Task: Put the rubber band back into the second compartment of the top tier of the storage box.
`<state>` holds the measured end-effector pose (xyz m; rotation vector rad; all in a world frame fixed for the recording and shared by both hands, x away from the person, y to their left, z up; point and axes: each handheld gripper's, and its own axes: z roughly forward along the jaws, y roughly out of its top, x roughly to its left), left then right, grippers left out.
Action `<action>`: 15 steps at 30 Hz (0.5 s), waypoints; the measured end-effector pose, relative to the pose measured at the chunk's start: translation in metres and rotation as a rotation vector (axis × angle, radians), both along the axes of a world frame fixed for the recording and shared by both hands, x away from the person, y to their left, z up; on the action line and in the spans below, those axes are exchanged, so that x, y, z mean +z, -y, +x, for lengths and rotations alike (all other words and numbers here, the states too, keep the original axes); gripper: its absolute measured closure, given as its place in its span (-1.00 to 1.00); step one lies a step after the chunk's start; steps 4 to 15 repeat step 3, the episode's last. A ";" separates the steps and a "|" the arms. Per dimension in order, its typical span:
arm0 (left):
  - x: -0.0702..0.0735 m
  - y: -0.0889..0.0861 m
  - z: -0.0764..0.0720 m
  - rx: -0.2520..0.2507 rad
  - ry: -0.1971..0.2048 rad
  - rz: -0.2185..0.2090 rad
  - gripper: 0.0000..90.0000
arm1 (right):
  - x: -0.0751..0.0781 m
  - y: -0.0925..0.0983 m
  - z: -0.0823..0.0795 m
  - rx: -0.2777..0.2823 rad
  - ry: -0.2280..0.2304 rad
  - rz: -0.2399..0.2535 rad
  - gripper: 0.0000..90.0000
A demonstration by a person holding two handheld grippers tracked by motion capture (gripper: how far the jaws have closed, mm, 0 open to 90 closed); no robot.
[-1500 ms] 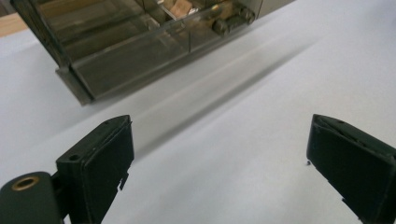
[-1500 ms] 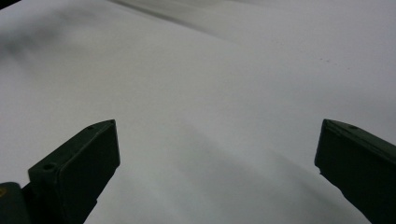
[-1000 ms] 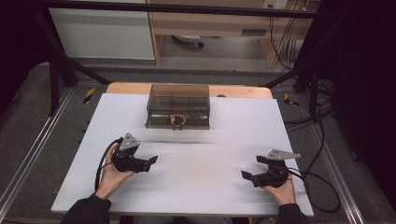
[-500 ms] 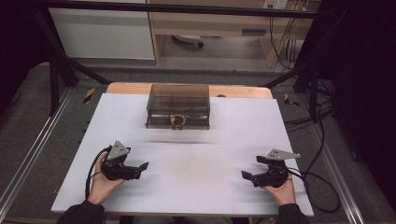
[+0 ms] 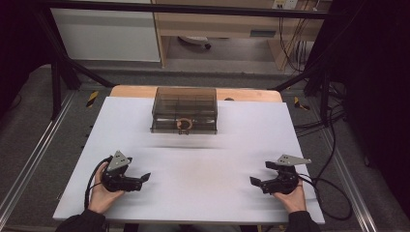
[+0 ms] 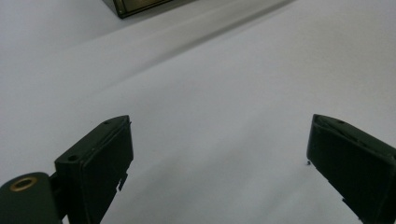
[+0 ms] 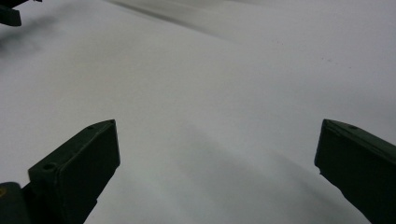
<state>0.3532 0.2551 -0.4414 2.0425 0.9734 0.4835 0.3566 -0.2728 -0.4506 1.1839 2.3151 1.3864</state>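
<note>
A smoky transparent box [image 5: 184, 110] with a round tan latch on its front stands at the far middle of the white table [image 5: 203, 159]. Its corner [image 6: 135, 5] peeks in at the top of the left gripper view. My left gripper [image 5: 144, 178] rests on the near left of the table, held by a hand, jaws wide open over bare tabletop [image 6: 219, 140]. My right gripper [image 5: 255, 182] lies at the near right, also open, nothing between its fingers [image 7: 79, 168]. The left gripper's tip [image 7: 9, 14] shows at the top left of the right gripper view.
Black cables [image 5: 329, 193] trail from the right gripper off the table's right edge. Metal rails [image 5: 29, 164] run along both sides of the table. A wooden strip [image 5: 130, 92] lines the far edge behind the box.
My left gripper has drawn back toward the near left corner of the table. The right gripper and the box have stayed put.
</note>
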 end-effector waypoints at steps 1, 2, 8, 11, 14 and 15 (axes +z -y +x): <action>0.000 0.000 0.000 0.000 0.001 -0.002 -0.86 | 0.000 0.000 0.000 0.000 0.000 0.000 -0.98; 0.000 0.000 0.000 0.000 0.000 -0.004 -0.86 | 0.000 0.000 0.000 -0.001 0.000 0.001 -0.98; 0.000 -0.001 0.000 0.001 0.000 -0.007 -0.86 | 0.000 0.000 0.000 -0.002 -0.001 0.004 -0.98; 0.000 -0.001 0.000 0.001 0.000 -0.007 -0.86 | 0.000 0.000 0.000 -0.002 -0.001 0.004 -0.98; 0.000 -0.001 0.000 0.001 0.000 -0.007 -0.86 | 0.000 0.000 0.000 -0.002 -0.001 0.004 -0.98; 0.000 -0.001 0.000 0.001 0.000 -0.007 -0.86 | 0.000 0.000 0.000 -0.002 -0.001 0.004 -0.98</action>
